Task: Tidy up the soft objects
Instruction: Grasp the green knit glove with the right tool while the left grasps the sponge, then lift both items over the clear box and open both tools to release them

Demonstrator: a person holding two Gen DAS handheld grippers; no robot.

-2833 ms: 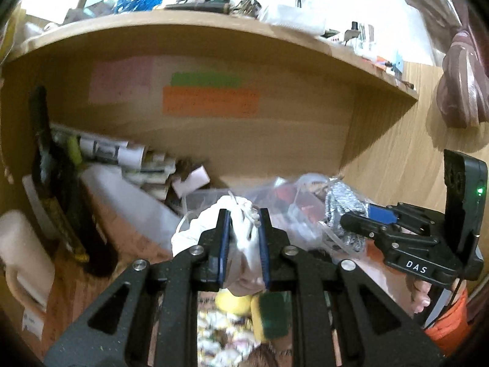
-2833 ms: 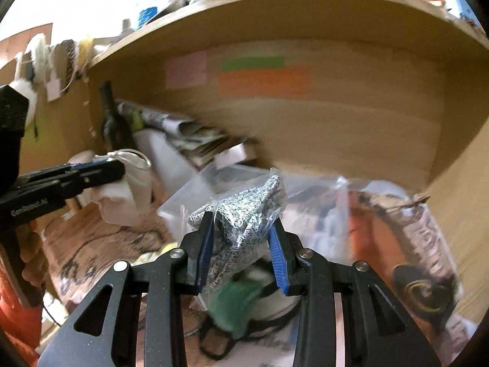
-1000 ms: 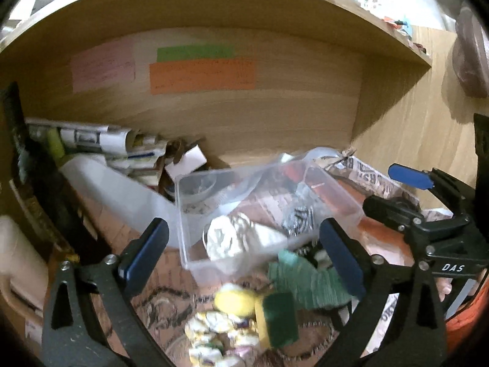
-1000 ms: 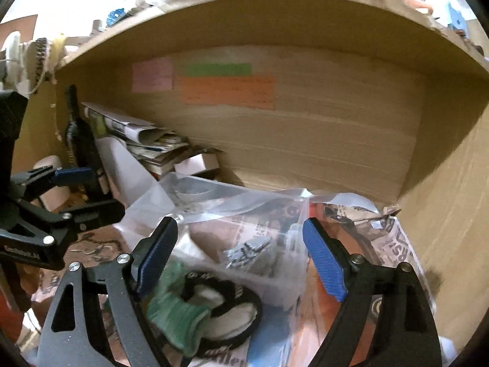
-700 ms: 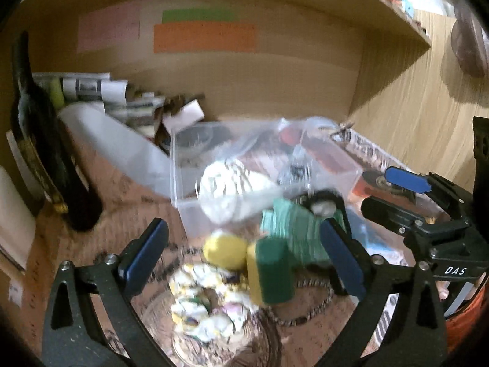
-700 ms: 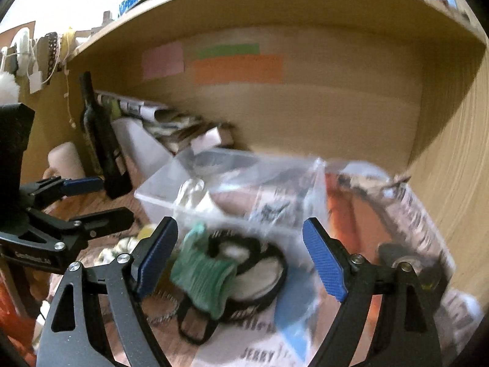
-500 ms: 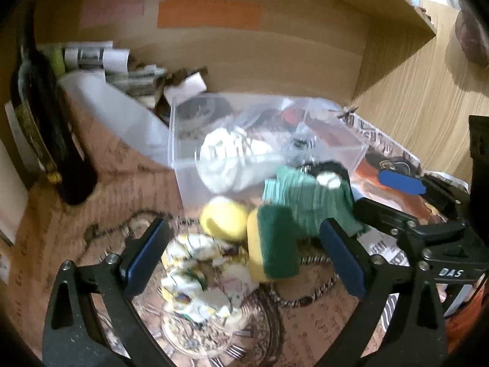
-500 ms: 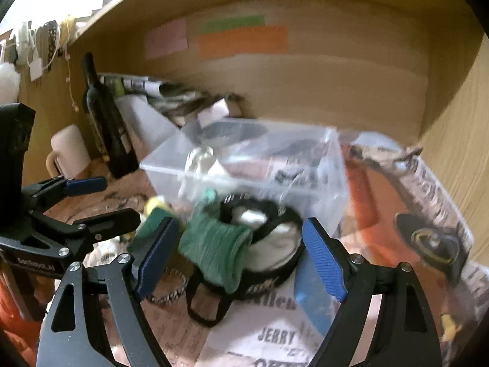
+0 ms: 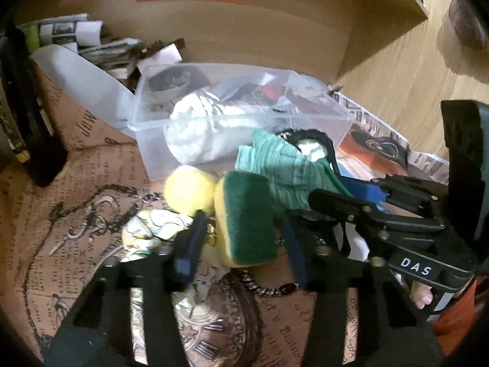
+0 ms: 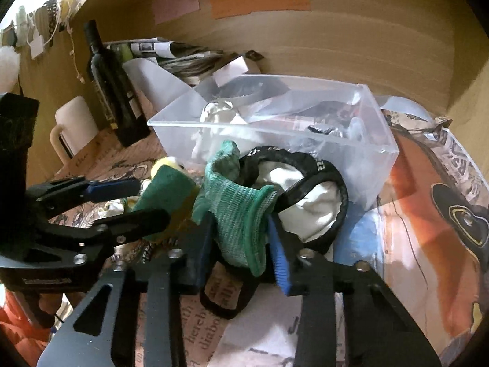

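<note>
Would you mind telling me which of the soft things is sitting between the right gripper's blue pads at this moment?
The green knitted glove sits between the right gripper pads; the green-and-yellow sponge is at the left gripper, and the white cloth lies in the clear box.

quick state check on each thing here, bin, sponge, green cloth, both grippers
clear bin: open, no lid, white bundle inside
sponge: on the table, between the left gripper fingers
green cloth: bunched, between the right gripper fingers
wine bottle: upright

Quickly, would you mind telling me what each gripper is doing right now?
Left gripper: jaws around the sponge; a firm grip cannot be told.
Right gripper: jaws around the green glove; a firm grip cannot be told.
</note>
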